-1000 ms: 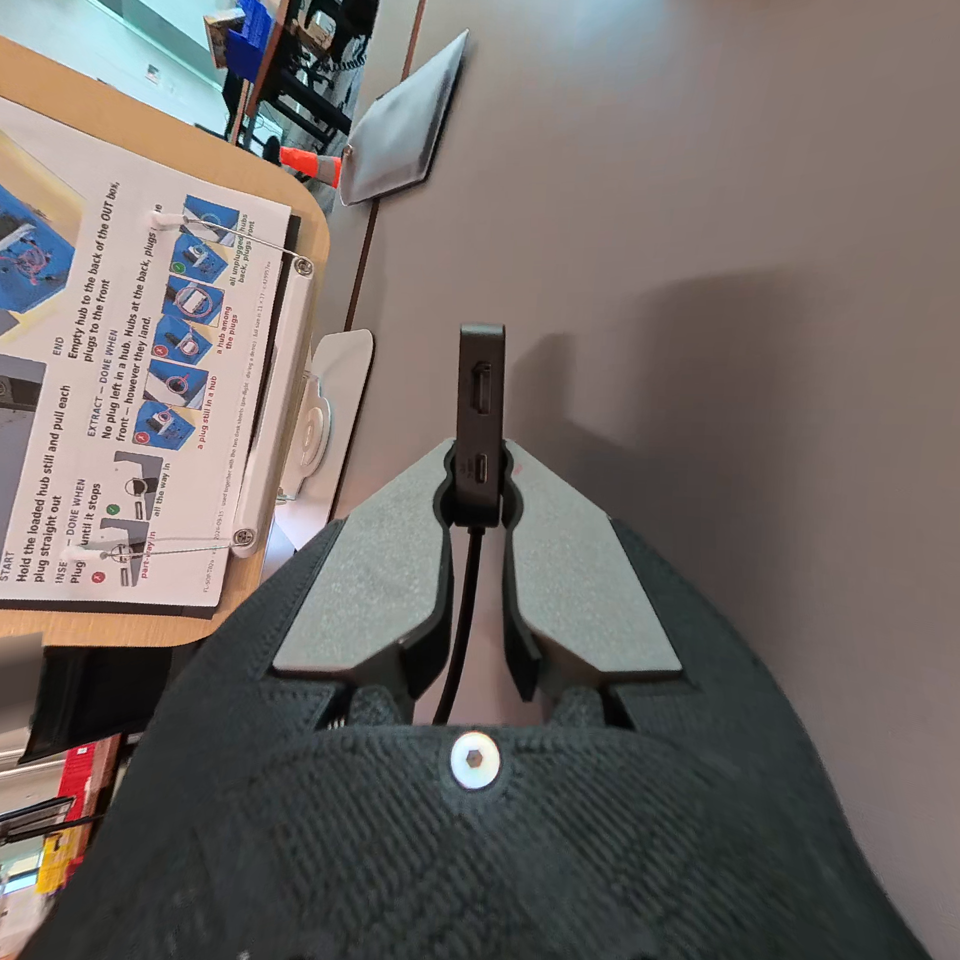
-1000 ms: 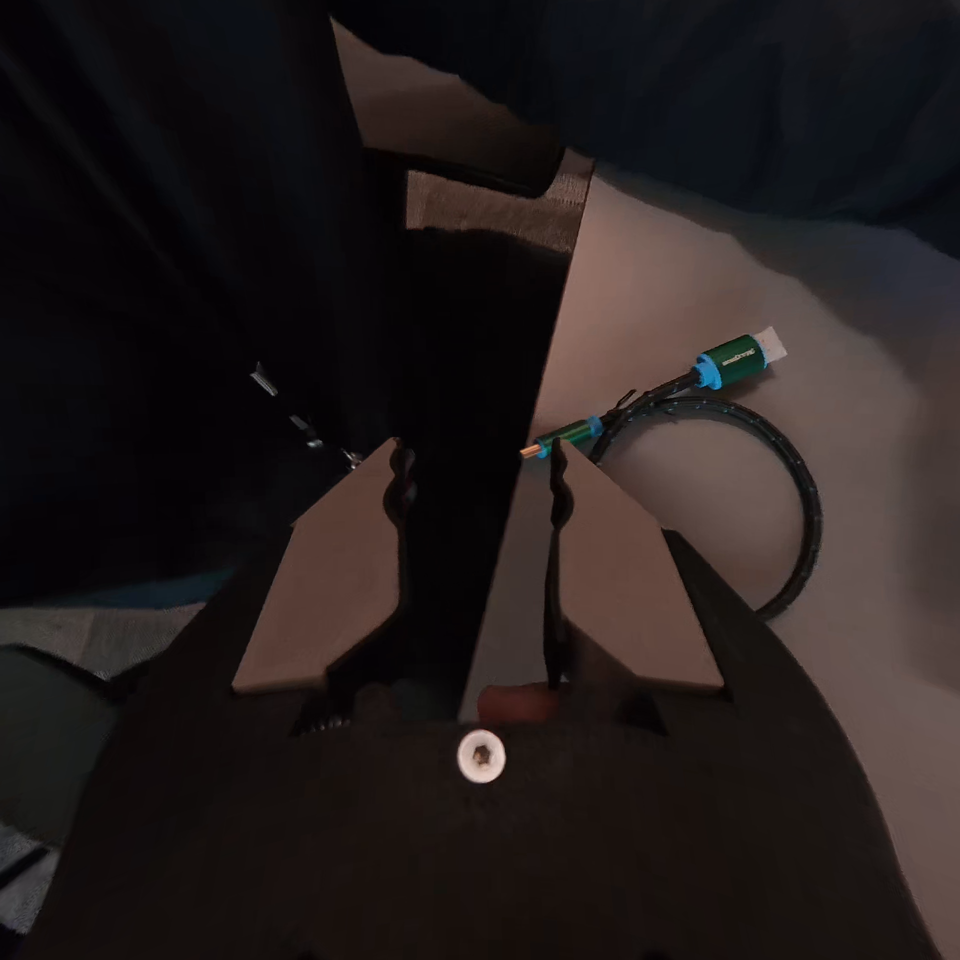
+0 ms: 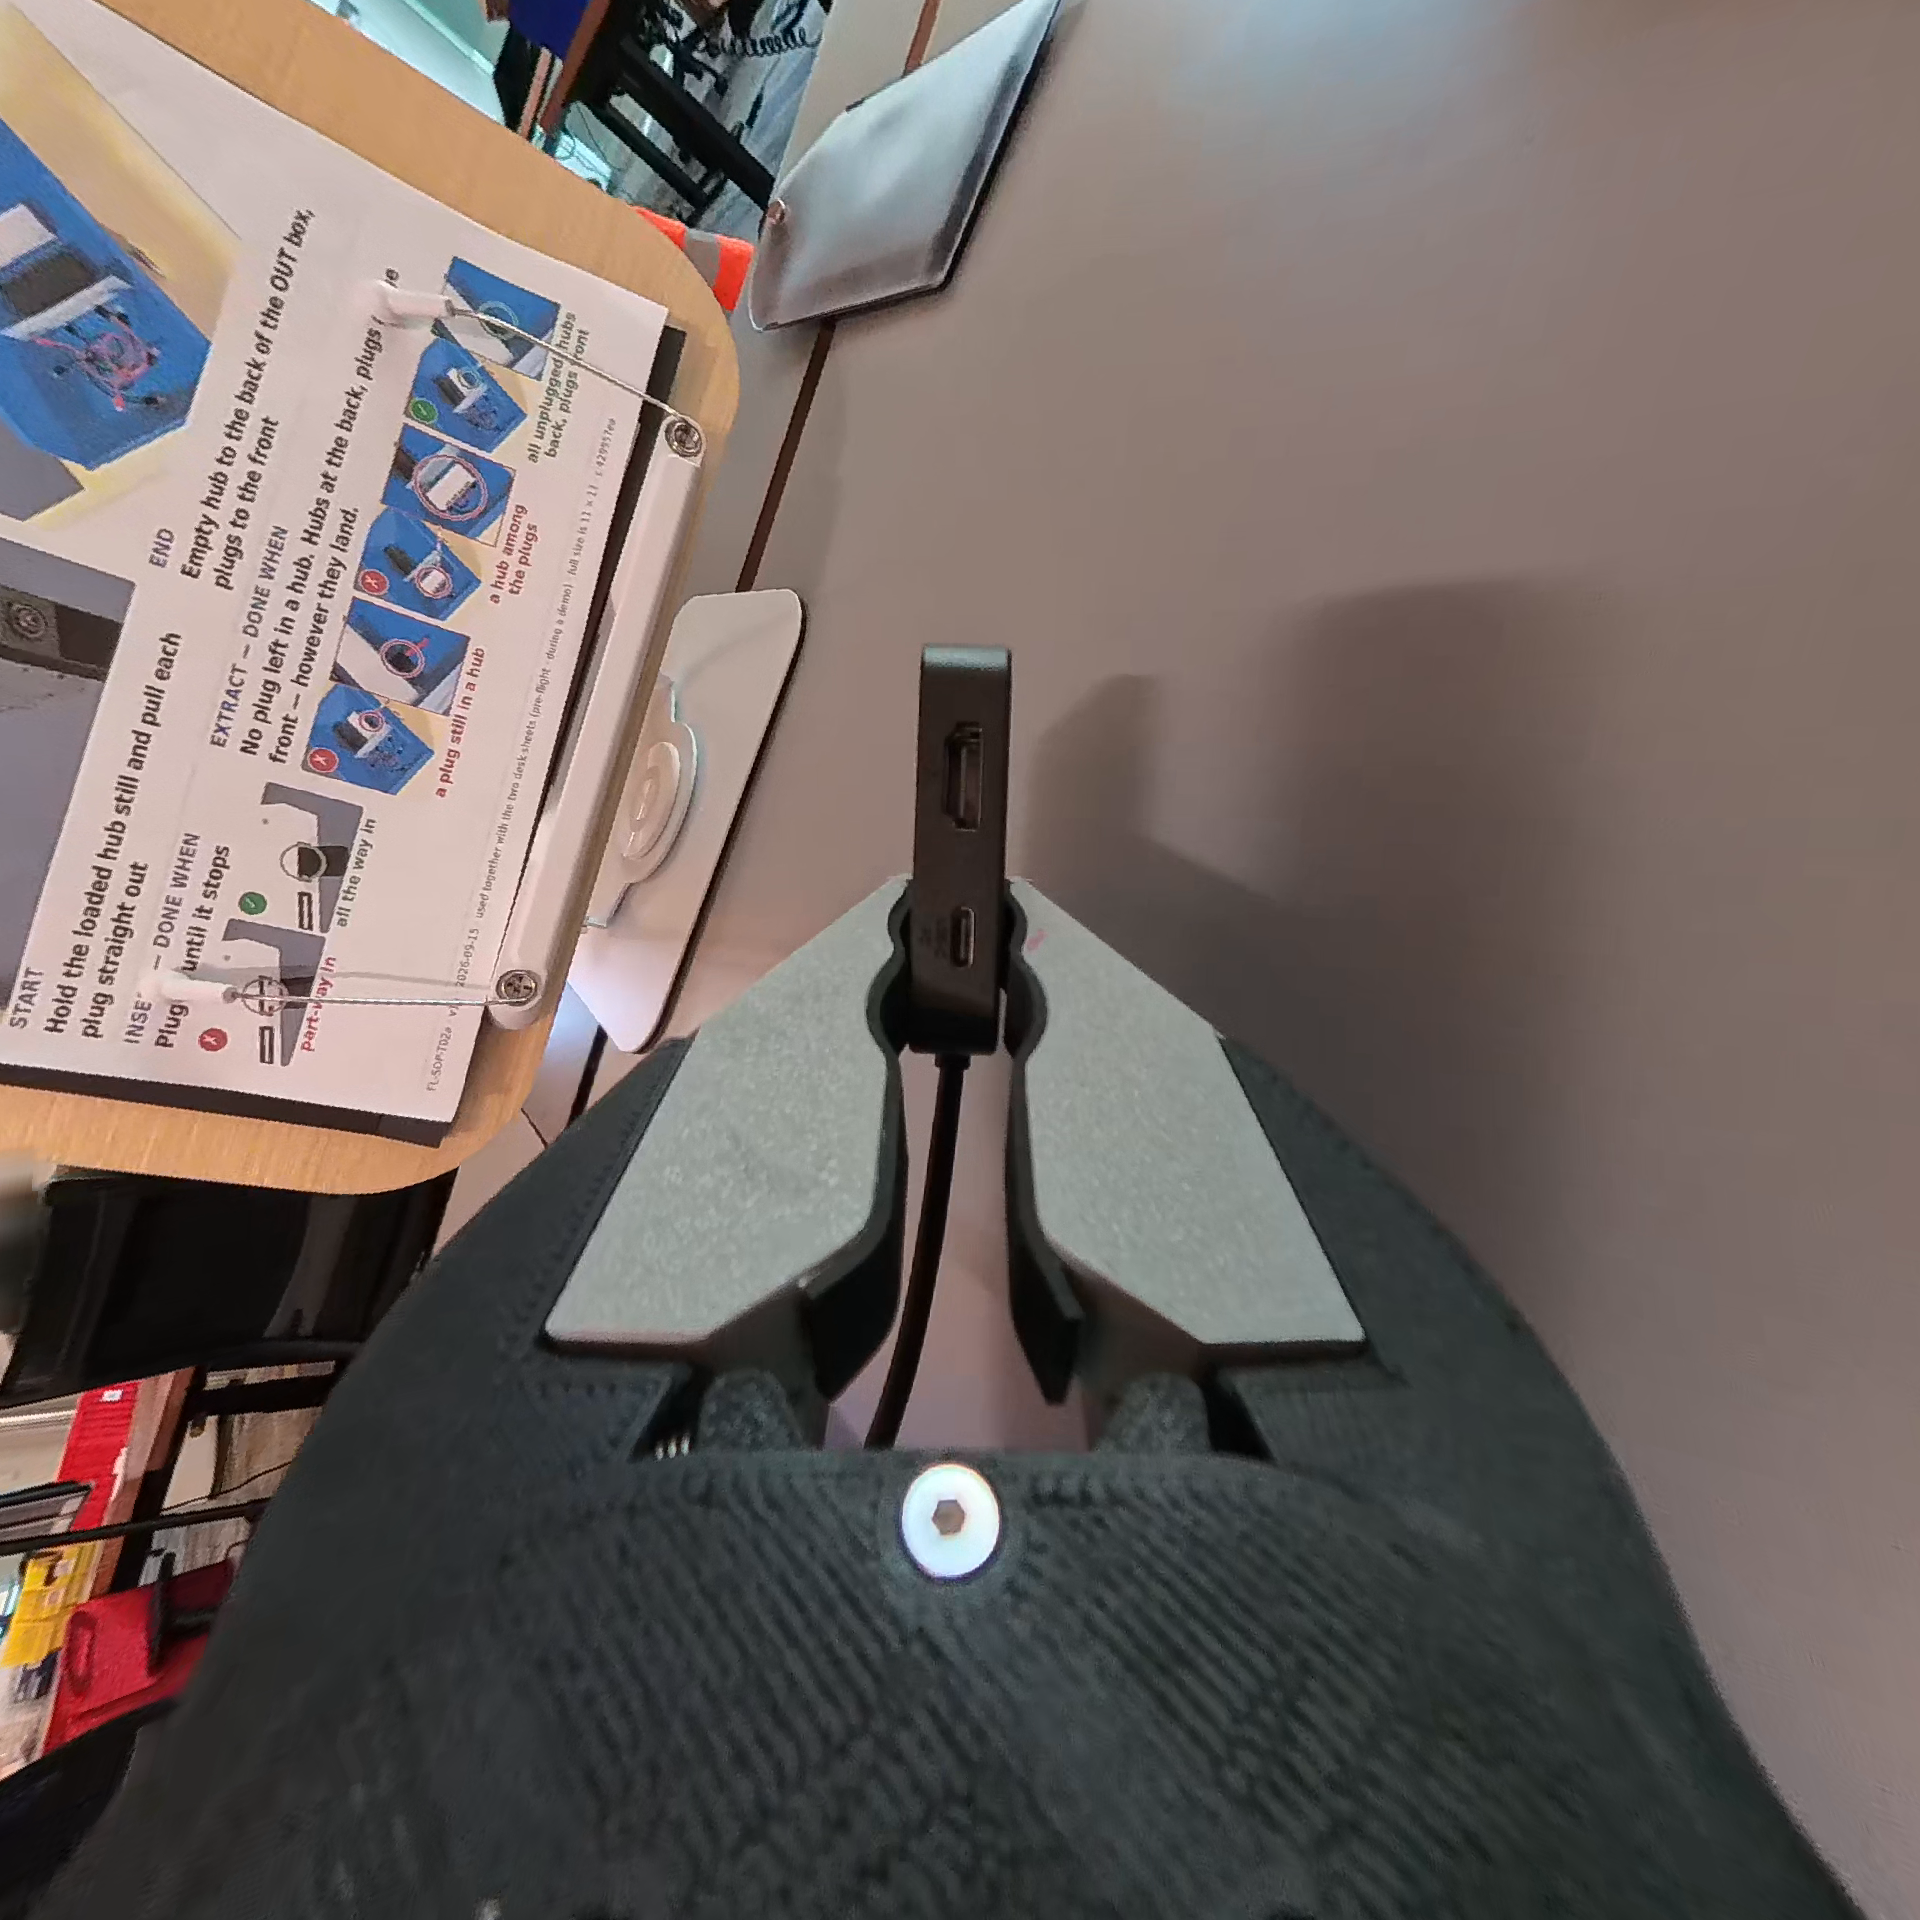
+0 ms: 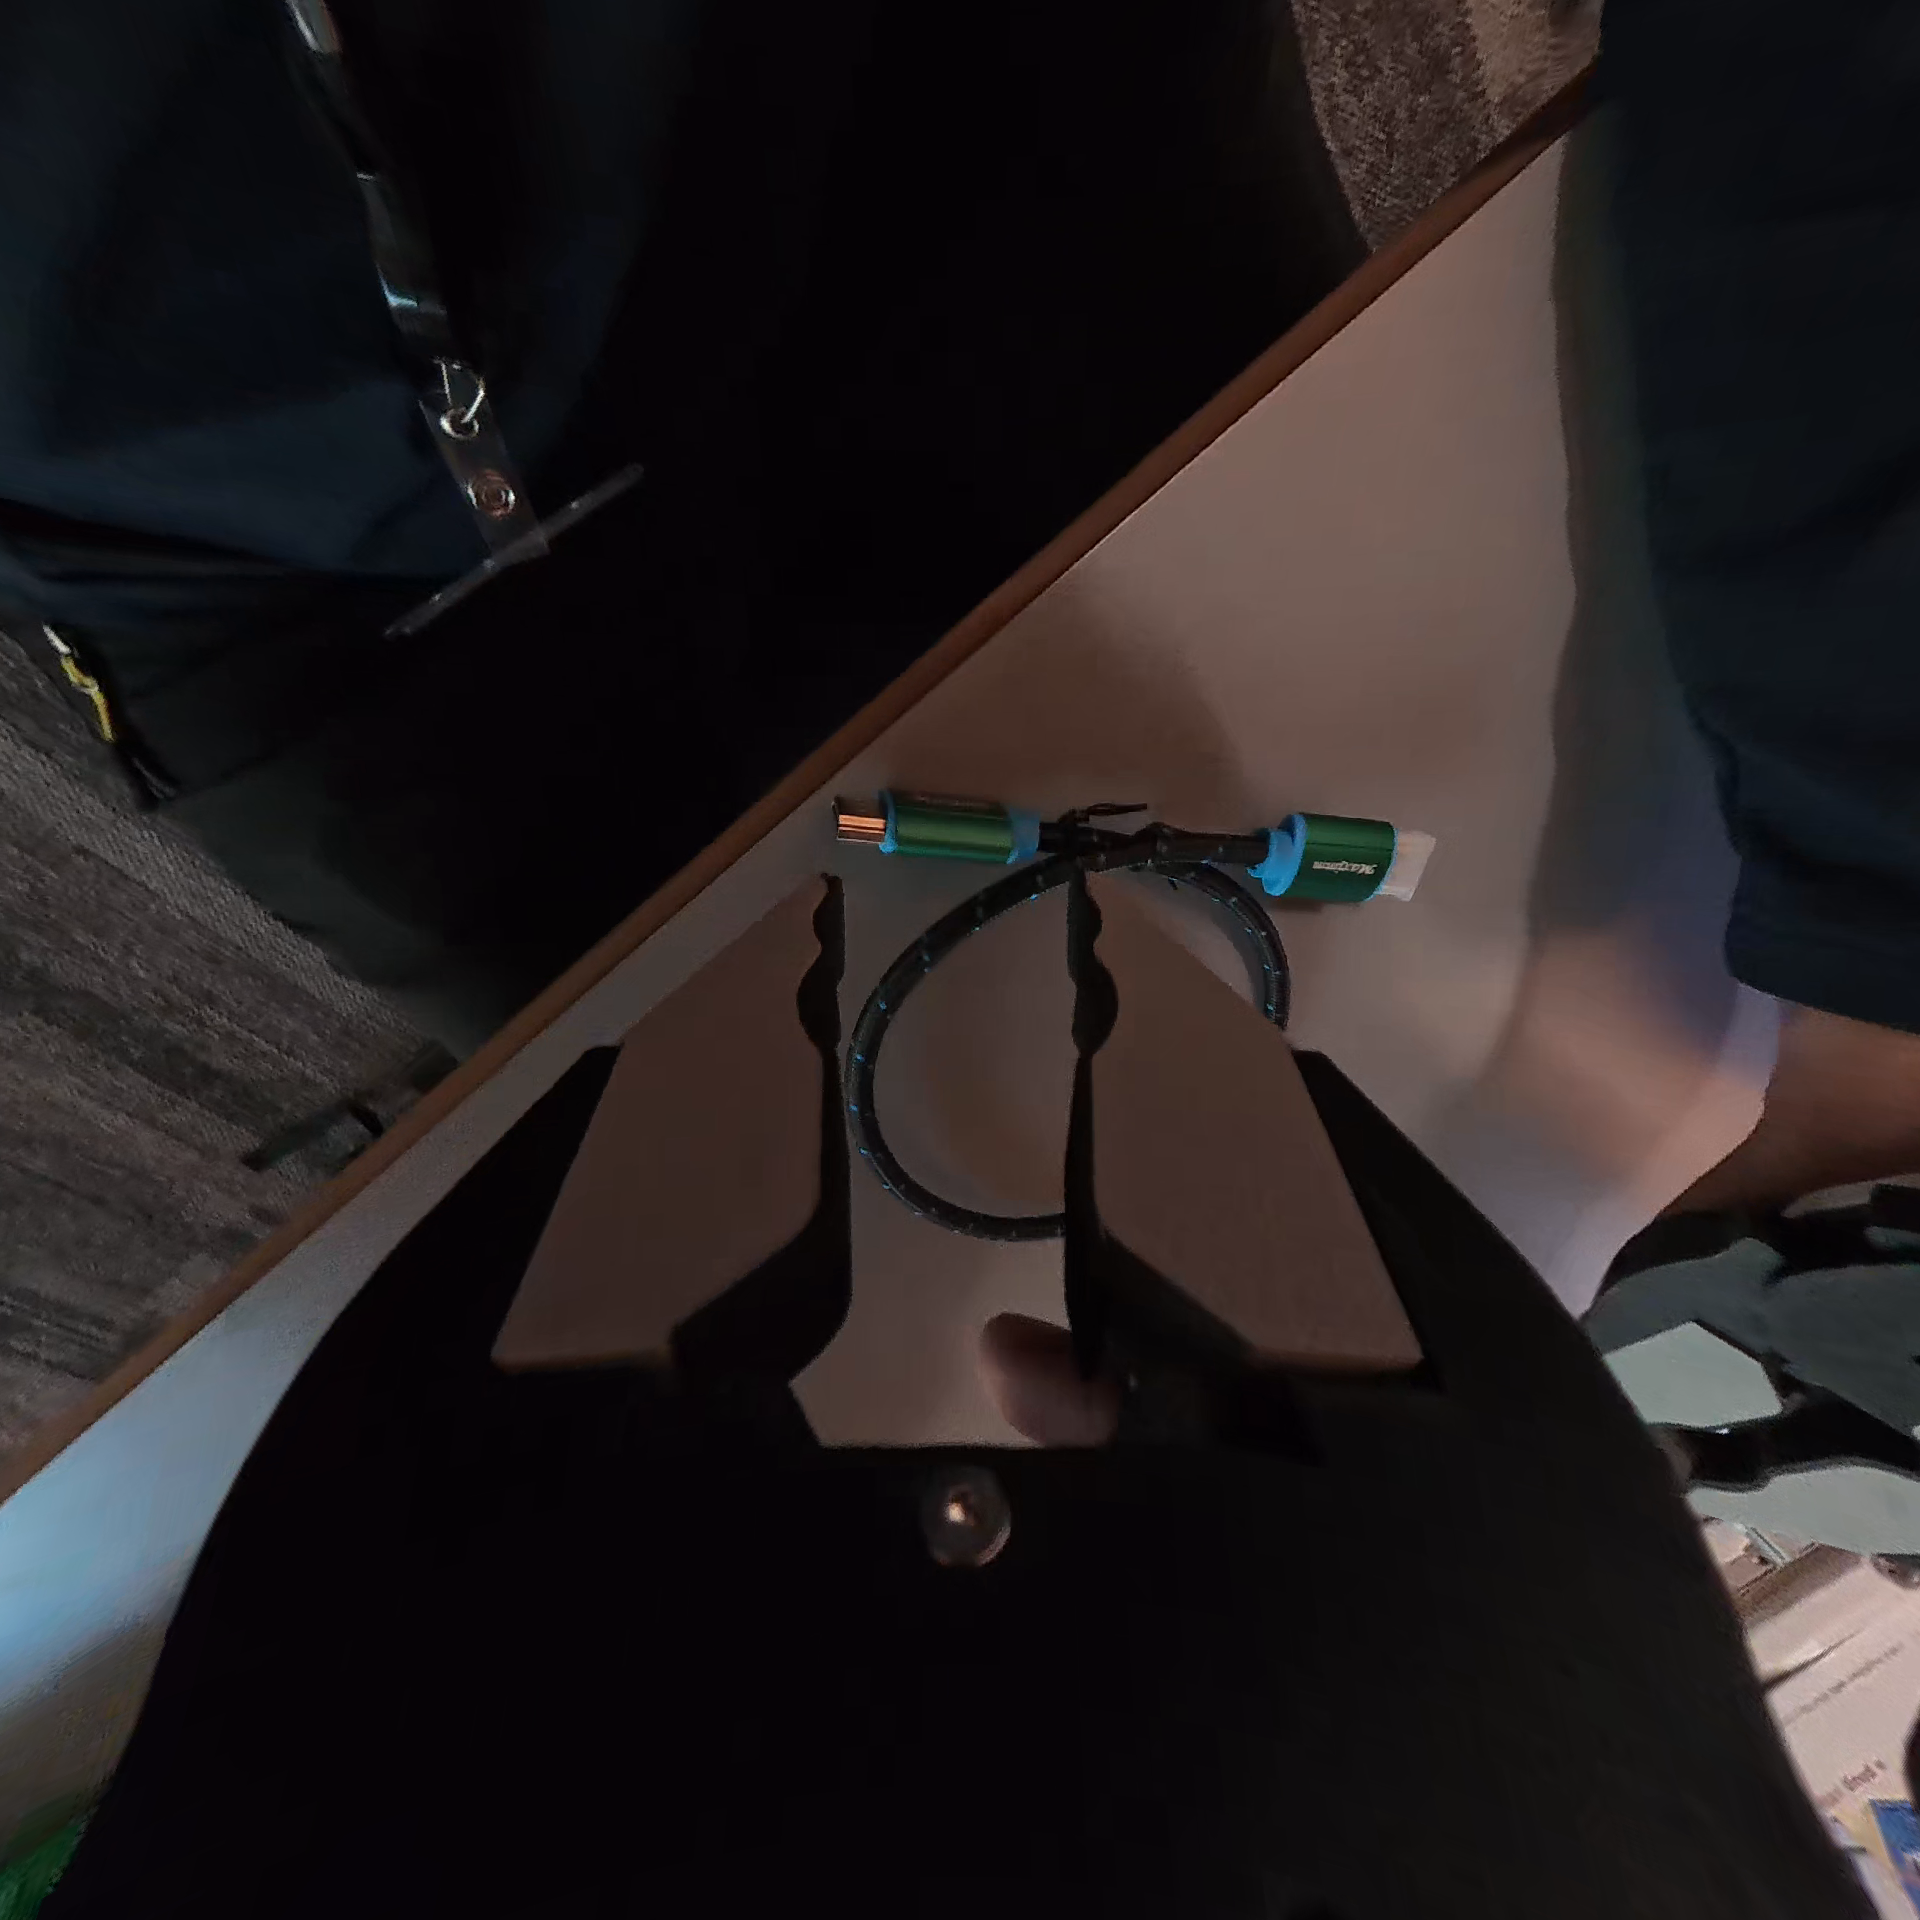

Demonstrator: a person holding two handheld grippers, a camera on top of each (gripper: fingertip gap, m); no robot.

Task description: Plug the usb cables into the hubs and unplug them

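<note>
The left gripper (image 3: 956, 971) is clamped on a black hub (image 3: 961, 821), held upright above the grey worktop (image 3: 1455, 520). The right gripper (image 4: 951, 904) hangs open, empty, over a looped green-plugged cable (image 4: 1081, 1029) at 12 o'clock. The plug nearest the worktop edge could be nudged off by a careless approach.

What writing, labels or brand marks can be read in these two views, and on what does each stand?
I do not quote writing; here is what bears it.
Instruction sheet on the wooden board: black and red print, legible.
Right green plug of the braided cable: small brand mark, legible.
Paper at the right wrist view's lower right corner: blurred.
Black hub: nothing readable.
</note>
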